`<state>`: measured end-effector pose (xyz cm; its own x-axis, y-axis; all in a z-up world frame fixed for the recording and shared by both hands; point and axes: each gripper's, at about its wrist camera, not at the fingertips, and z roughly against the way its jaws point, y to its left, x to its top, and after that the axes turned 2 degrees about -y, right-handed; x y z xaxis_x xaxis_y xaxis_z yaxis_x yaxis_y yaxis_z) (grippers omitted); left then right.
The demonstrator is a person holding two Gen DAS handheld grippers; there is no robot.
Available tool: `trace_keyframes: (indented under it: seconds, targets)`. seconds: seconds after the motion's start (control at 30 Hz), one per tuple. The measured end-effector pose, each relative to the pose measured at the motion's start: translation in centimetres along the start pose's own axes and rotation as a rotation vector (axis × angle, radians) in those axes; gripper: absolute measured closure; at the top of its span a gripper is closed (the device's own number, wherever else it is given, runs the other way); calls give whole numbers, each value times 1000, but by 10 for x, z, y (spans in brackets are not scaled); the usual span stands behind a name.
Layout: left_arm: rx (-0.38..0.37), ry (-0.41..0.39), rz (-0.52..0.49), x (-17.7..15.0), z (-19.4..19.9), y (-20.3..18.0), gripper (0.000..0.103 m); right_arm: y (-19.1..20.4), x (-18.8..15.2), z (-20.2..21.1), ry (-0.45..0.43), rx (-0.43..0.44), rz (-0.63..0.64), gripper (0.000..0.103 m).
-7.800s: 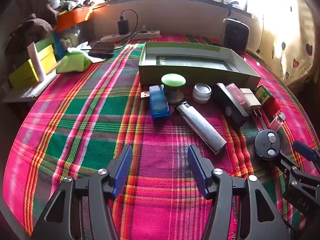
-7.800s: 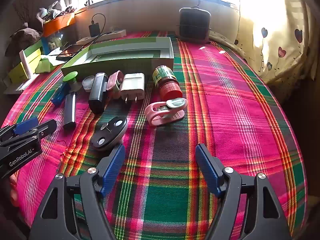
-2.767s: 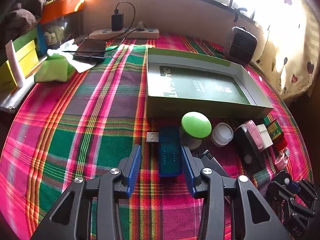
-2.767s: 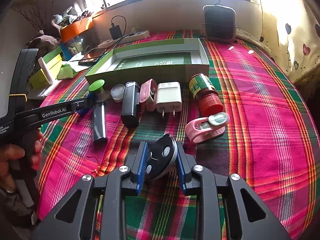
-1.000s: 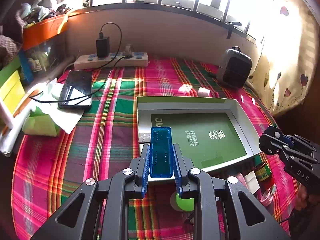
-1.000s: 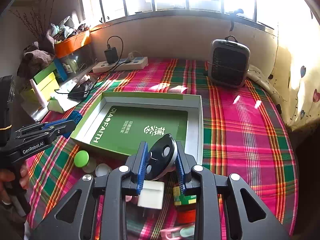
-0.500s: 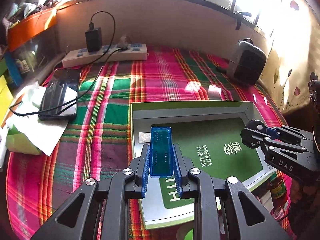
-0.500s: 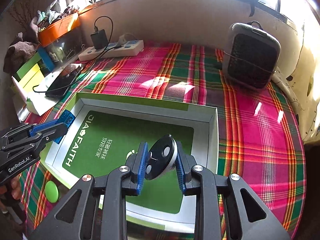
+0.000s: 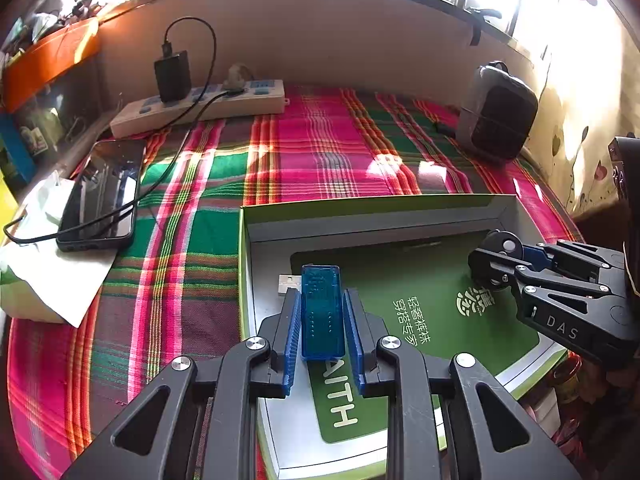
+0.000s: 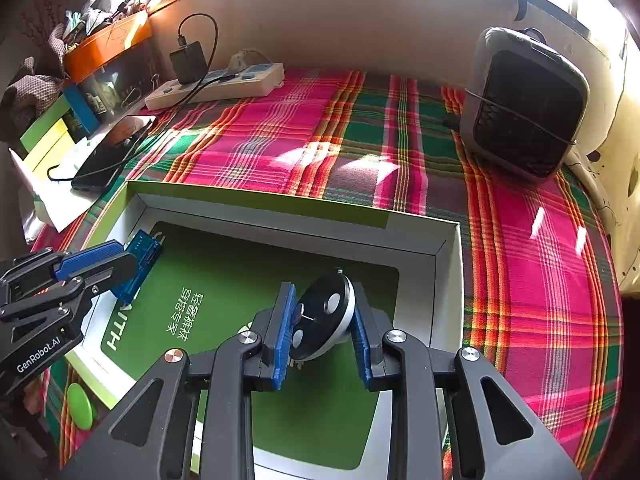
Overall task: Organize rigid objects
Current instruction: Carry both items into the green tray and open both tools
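My left gripper (image 9: 322, 312) is shut on a blue USB adapter (image 9: 322, 308) and holds it over the left part of the shallow green box (image 9: 360, 206). My right gripper (image 10: 322, 312) is shut on a round black disc with silver dots (image 10: 322, 314) over the box's right part (image 10: 256, 196). Each gripper shows in the other's view: the right one (image 9: 496, 258) with the disc, the left one (image 10: 136, 260) with the adapter (image 10: 140, 264). A green-capped object (image 10: 80, 406) lies on the cloth in front of the box.
A phone (image 9: 102, 194) on a cable and white paper lie at the left. A power strip (image 9: 200, 106) with a charger runs along the back wall. A grey heater (image 10: 524, 106) stands at the back right. A red-lidded jar (image 9: 566, 376) lies at the box's near right.
Both grippers have moved forward and lower over the box, still holding the adapter and the disc. The box looms larger in both views.
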<state>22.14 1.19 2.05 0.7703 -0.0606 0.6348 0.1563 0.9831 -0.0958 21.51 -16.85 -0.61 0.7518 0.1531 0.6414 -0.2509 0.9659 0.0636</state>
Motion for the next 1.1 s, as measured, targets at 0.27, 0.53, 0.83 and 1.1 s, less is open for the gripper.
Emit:
trace_keyframes:
  seconds: [0.27, 0.53, 0.83, 1.1]
  targets:
    - [-4, -3, 3, 1, -2, 0, 82, 0, 2, -1, -3, -2, -3, 75]
    - [-5, 0, 0, 2, -1, -1, 82, -1, 1, -2, -4, -5, -3, 74]
    - [2, -3, 7, 0, 4, 1, 81, -3, 0, 3, -23, -3, -12, 58]
    - [-29, -35, 22, -5, 25, 1, 76, -3, -1, 20, -57, -3, -26, 56]
